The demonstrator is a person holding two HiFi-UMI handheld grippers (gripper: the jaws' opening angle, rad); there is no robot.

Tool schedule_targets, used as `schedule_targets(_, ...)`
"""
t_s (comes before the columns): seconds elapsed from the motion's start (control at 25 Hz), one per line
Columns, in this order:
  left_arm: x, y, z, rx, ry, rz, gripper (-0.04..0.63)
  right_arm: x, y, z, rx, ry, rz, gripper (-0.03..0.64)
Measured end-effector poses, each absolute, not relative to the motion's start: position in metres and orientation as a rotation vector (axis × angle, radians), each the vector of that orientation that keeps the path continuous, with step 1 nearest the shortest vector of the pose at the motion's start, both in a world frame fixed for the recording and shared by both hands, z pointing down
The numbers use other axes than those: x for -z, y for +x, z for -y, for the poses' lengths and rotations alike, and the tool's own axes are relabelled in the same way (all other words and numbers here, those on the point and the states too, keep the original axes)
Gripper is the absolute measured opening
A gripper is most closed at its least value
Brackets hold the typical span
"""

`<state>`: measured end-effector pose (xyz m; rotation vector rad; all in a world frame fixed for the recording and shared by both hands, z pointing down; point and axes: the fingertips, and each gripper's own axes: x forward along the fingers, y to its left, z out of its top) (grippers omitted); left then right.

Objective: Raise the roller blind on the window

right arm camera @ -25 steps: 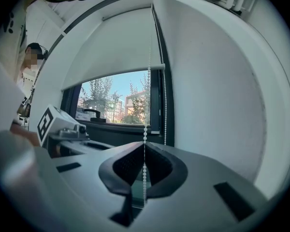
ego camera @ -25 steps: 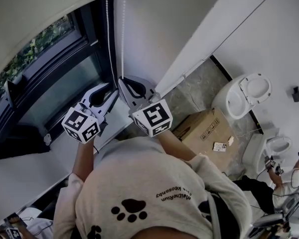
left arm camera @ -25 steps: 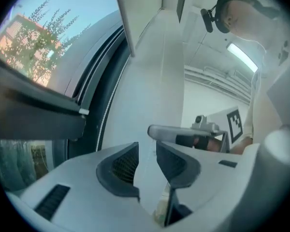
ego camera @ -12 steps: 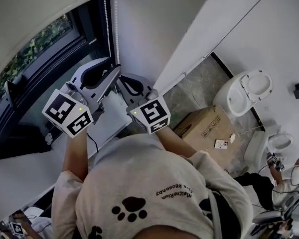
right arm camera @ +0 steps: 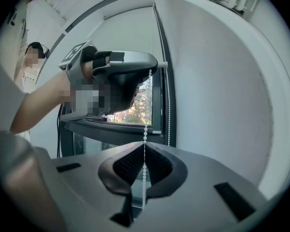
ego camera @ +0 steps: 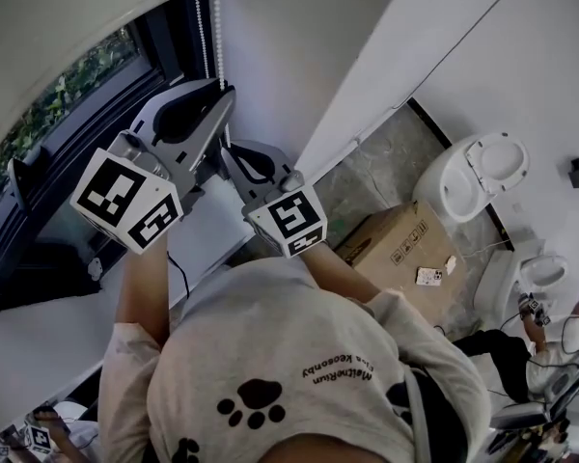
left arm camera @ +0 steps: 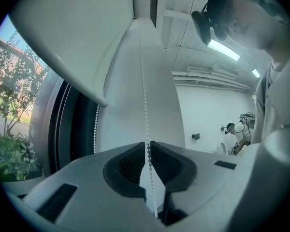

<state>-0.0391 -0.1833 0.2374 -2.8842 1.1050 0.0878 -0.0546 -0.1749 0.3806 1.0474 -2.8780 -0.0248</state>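
window (ego camera: 69,93): 1 bead chain (left arm camera: 144,105), r claw (right arm camera: 145,147) grips, l claw (left arm camera: 148,147) closing round.

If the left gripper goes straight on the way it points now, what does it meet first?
Probably the white wall beside the window, though depth is unclear. The left gripper's jaws, just closing, have the bead chain between them.

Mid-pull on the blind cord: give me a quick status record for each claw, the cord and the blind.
left claw: open, has just been closing; white bead chain runs between its jaws, not yet pinched
right claw: shut on the chain, below the left claw
chain: runs straight up from the right claw to the left one
white roller blind: covers the top of the dark-framed window; glass shows below it
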Motion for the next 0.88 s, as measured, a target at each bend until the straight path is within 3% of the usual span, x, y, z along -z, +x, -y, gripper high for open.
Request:
schedule_targets(0.24, -0.241, -0.035, 0.182, -0.057, -2.881, -1.099, 0.009, -0.381, -0.054, 0.176, 0.039, 1.046, 2.878, 0.011)
schedule_targets(0.88, -0.300, -0.046, 0.188, -0.014, -2.853, -1.270, 0.008, -0.439, -0.059, 0.176, -0.026, 1.013, 2.768, 0.011)
